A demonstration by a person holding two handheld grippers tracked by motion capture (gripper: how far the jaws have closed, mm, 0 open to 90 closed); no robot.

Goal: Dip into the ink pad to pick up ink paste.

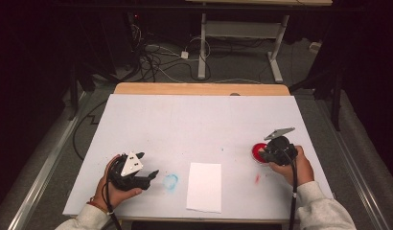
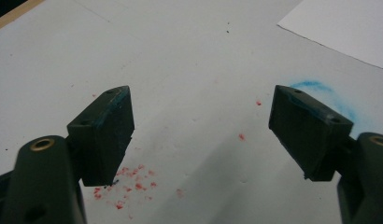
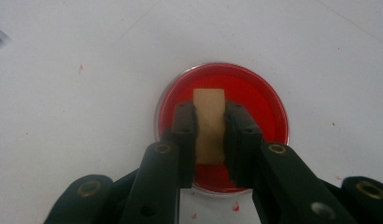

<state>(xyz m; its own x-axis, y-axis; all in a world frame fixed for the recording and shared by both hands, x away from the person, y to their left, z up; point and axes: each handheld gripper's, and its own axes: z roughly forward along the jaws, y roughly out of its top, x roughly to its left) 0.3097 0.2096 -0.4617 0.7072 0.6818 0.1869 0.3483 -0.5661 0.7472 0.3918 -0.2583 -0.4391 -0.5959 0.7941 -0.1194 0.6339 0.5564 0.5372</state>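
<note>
A round dish of red paint point(image 3: 236, 93) point(image 1: 258, 152) sits on the white table cover at the right. My right gripper point(image 3: 210, 128) point(image 1: 270, 154) is shut on a tan rectangular block point(image 3: 209, 112), held over the red dish; whether the block touches the paint is unclear. My left gripper point(image 2: 201, 126) point(image 1: 145, 173) stands open near the front left of the table, its jaws wide apart with nothing between them, blue stain on their pads. A white sheet of paper point(image 1: 204, 186) point(image 2: 348, 28) lies between the two grippers near the front edge.
A blue smudge point(image 1: 171, 181) point(image 2: 329, 95) marks the cover just right of the left gripper. Red specks point(image 2: 133, 184) lie under the left jaws, and a red streak point(image 1: 257, 178) sits near the dish. The wooden table edge point(image 1: 199, 88) runs along the back.
</note>
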